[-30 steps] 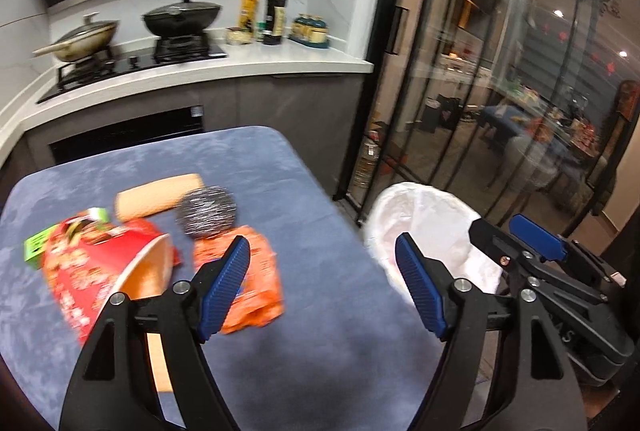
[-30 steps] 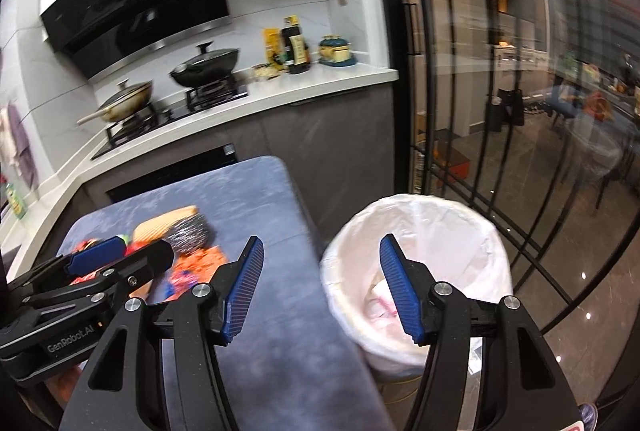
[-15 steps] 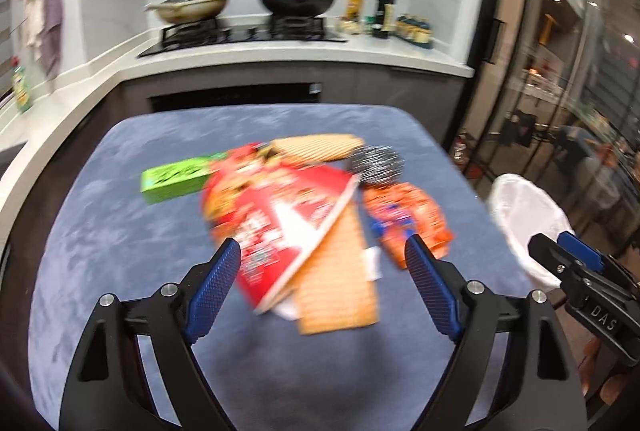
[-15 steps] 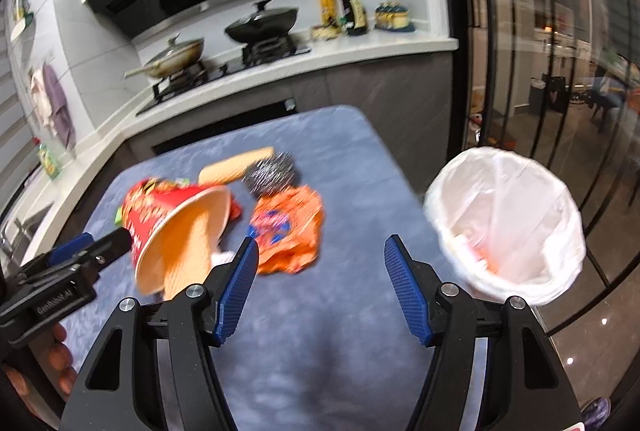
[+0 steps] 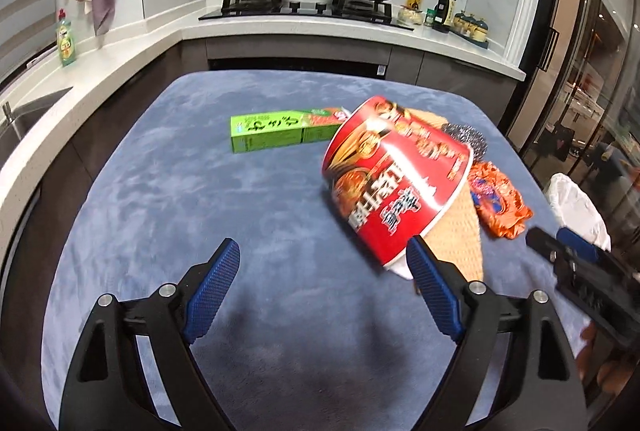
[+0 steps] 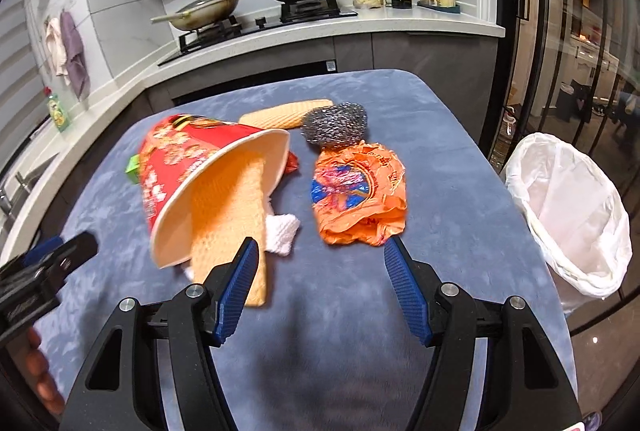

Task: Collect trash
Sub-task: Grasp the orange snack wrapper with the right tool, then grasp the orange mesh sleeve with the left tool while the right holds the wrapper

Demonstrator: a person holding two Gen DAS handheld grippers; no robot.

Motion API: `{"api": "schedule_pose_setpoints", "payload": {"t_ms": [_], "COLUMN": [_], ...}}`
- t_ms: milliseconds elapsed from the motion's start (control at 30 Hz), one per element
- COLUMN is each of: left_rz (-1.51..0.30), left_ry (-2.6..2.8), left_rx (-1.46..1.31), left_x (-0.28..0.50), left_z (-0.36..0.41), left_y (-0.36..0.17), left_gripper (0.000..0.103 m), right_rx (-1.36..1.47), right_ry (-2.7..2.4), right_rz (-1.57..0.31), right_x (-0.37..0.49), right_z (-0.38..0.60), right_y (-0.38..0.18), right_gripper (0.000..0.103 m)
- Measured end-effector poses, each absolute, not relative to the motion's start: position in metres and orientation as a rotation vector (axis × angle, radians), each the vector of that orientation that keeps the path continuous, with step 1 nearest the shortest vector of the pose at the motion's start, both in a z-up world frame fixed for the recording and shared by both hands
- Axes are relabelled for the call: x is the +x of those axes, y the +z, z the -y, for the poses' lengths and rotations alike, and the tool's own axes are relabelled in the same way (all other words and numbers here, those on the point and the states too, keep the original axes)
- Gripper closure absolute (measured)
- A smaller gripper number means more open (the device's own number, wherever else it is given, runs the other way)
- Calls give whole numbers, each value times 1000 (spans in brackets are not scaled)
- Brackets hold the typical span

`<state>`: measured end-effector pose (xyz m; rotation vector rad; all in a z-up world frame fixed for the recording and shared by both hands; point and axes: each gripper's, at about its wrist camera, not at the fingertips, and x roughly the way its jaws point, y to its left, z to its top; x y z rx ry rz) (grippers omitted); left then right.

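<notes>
The step in hand looks like the approach to a pick: both hand-held grippers hover over the near edge of the blue plush-covered bench (image 6: 432,119), neither holding anything. The left hand-held gripper (image 5: 322,289) has its jaws wide apart, its right finger just at the rim of the big red paper noodle cup (image 5: 394,173) lying on its side. The right hand-held gripper (image 6: 320,289) is likewise spread apart, aimed at the crumpled orange snack wrapper (image 6: 360,191) near the bench's right edge. A steel-wool scourer (image 6: 334,123) and a green carton (image 5: 280,129) lie farther back. The white-lined waste bin (image 6: 568,207) stands off the right edge. Next, I judge, the right one must drop, straddle the wrapper and close.
</notes>
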<state>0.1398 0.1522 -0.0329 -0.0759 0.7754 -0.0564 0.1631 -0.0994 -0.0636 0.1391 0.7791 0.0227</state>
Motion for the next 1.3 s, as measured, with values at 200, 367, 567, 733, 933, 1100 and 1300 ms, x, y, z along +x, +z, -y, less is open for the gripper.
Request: {"api": "schedule_pose_setpoints", "payload": {"t_ms": [200, 367, 567, 733, 933, 1100, 1300], "left_rz": [-807, -816, -823, -844, -866, -884, -895], "left_ry": [-76, -101, -132, -146, -158, -185, -216], "left_rx": [-91, -85, -60, -50, -62, -81, -100], "left_x": [142, 143, 144, 148, 152, 155, 159], "left_z": [-148, -135, -119, -111, -103, -92, -73], "left_y": [-44, -50, -54, -61, -65, -70, -75], "left_gripper": [22, 17, 14, 14, 14, 14, 14], "right_rx": [172, 174, 207, 245, 256, 265, 290], "right_ry": [-44, -84, -83, -71, -45, -40, -49], "right_rz": [-784, -801, -848, -873, -850, -828, -790], "right_x": [193, 219, 240, 243, 232, 214, 186], "right_z": [118, 126, 133, 140, 142, 147, 162], "right_y": [-75, -87, -109, -123, -118, -110, -96], "right_gripper": [40, 40, 40, 58, 75, 83, 84]}}
